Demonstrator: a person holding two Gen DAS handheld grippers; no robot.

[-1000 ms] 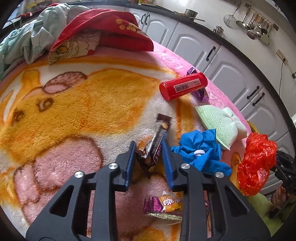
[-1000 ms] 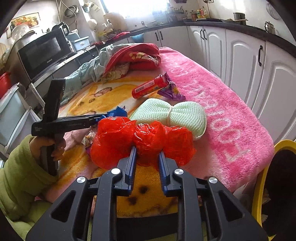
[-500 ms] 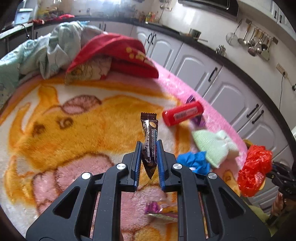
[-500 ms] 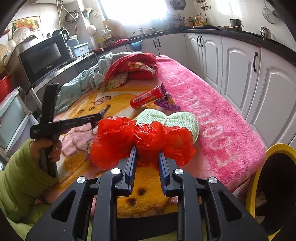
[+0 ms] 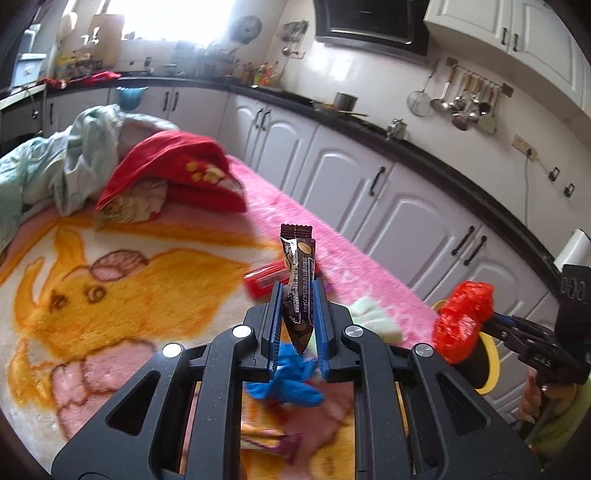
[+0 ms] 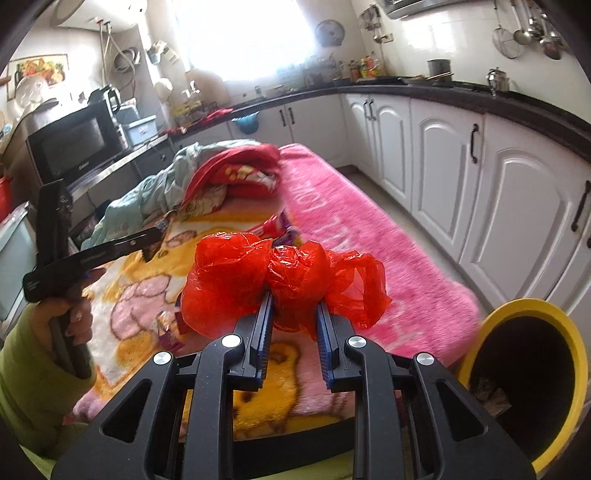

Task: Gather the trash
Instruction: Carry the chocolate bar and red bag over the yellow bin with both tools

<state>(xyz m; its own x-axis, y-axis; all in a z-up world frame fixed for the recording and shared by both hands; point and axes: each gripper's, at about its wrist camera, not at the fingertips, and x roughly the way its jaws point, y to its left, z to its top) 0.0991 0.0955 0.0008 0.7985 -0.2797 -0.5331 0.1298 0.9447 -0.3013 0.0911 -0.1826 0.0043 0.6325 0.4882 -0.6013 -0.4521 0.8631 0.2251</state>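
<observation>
Now left hand-held gripper (image 5: 298, 317) clamps one brown wrapper (image 5: 297, 284); right hand-held gripper (image 6: 295, 325) clamps one red bag (image 6: 284, 284).

A bright kitchen is lit by a window (image 6: 243, 33). White cabinets (image 6: 517, 206) are topped by a black counter (image 6: 480, 96). Utensils (image 5: 465, 99) are hung on the white wall; a microwave (image 6: 74, 144) is set opposite.

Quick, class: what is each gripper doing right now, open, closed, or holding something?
Left gripper: closed on a brown snack wrapper, lifted above the blanket.
Right gripper: closed on a crumpled red plastic bag.
</observation>
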